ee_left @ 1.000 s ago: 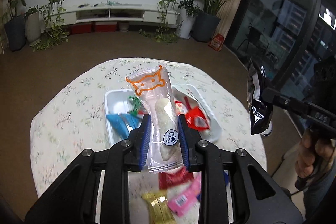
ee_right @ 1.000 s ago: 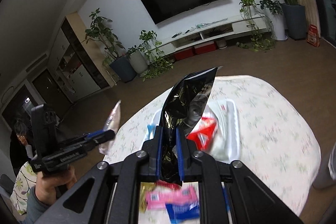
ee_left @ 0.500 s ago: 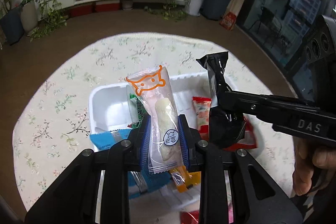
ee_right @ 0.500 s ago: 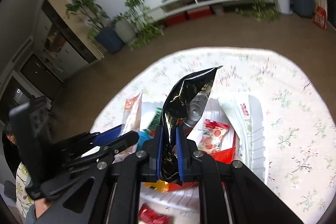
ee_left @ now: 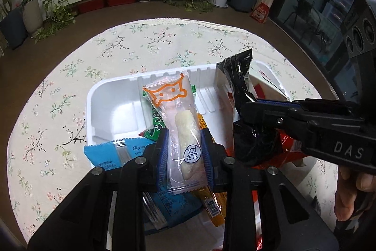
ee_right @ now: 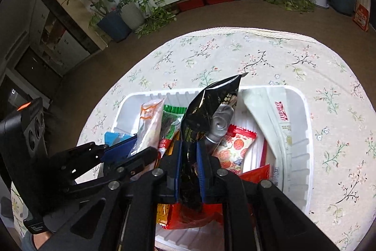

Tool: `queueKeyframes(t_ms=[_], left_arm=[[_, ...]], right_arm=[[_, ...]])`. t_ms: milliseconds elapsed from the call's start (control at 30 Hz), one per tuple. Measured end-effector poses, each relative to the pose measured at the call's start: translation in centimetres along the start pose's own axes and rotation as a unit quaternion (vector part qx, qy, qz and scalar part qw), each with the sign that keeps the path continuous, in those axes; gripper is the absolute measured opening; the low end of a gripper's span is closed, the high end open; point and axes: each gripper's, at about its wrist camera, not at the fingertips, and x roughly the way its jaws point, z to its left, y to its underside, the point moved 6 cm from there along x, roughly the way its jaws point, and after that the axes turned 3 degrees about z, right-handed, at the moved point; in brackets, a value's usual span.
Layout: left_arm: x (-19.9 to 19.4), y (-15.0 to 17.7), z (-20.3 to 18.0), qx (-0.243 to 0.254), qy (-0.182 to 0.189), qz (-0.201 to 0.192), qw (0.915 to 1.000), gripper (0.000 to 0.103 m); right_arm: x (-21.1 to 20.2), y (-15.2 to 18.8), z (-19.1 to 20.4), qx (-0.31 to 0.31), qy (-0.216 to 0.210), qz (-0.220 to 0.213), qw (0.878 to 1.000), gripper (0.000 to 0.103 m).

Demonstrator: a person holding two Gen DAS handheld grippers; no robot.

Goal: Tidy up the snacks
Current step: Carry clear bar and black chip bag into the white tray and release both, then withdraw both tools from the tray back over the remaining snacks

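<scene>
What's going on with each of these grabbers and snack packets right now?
left gripper: shut on clear cat-logo packet.
clear cat-logo packet: held upright above tray.
right gripper: shut on black packet.
black packet: held upright above tray.
white tray: on table, partly filled with snacks.

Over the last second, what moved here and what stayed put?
Both claws came in over the white tray and lowered toward it. The left claw keeps its clear packet, the right claw its black packet; neither is released. The snacks already in the tray look unmoved.
</scene>
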Motion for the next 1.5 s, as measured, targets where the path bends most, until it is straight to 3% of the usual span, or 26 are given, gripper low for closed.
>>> queueKeyframes(t_ms=[167,233,433,633,700,833,967,1033,1100,1133,1200,1267,1400,1500], left_arm=[[-0.4,0.0,0.0,-0.003,-0.002,-0.005,1.0000,0.031],[-0.6,0.0,0.1,-0.006,0.004,-0.009,0.9999,0.045],[-1.5,0.1,-0.7,-0.001,0.010,-0.020,0.9998,0.063],[-3.2,0.1,-0.9,-0.002,0.006,-0.036,0.9993,0.092],[-4.0,0.2,-1.0,-0.003,0.009,-0.041,0.9991,0.098],[-6.6,0.7,-1.8,-0.001,0.013,-0.065,0.9978,0.103],[-10.5,1.6,-2.6,0.022,0.000,-0.112,0.9935,0.103],[-13.0,2.7,-3.2,0.039,-0.003,-0.138,0.9897,0.103],[-15.6,4.4,-3.4,0.053,-0.016,-0.172,0.9835,0.103],[-17.0,5.7,-3.3,0.054,-0.029,-0.190,0.9798,0.103],[-18.5,8.2,-3.2,0.054,-0.035,-0.197,0.9783,0.103],[-19.4,11.6,-3.0,0.046,-0.049,-0.186,0.9803,0.103],[-18.4,17.9,-2.7,0.025,-0.080,-0.126,0.9886,0.103],[-17.1,21.9,-1.6,-0.042,-0.047,-0.090,0.9939,0.103]], right_arm=[[0.2,0.0,0.3,-0.004,0.005,0.003,1.000,0.019],[0.2,0.1,0.5,-0.008,0.008,0.005,1.000,0.020],[0.2,0.1,1.1,-0.011,0.013,0.001,1.000,0.021],[-0.5,0.2,0.9,-0.007,0.019,-0.005,1.000,0.032],[-1.1,0.2,0.8,-0.004,0.018,-0.010,1.000,0.042],[-3.1,0.2,0.7,0.003,0.015,-0.027,1.000,0.047],[-7.1,0.7,0.9,0.018,-0.013,-0.062,0.998,0.065],[-9.7,1.3,1.3,0.015,-0.046,-0.087,0.995,0.075],[-12.5,2.3,2.0,0.008,-0.084,-0.116,0.990,0.098],[-14.1,3.2,2.1,0.005,-0.103,-0.137,0.985,0.103],[-16.9,5.5,2.2,-0.006,-0.131,-0.168,0.977,0.103],[-18.4,7.9,2.3,-0.014,-0.146,-0.172,0.974,0.103],[-19.8,12.8,1.8,-0.015,-0.140,-0.171,0.975,0.103],[-19.7,16.4,1.0,0.001,-0.133,-0.177,0.975,0.103]])
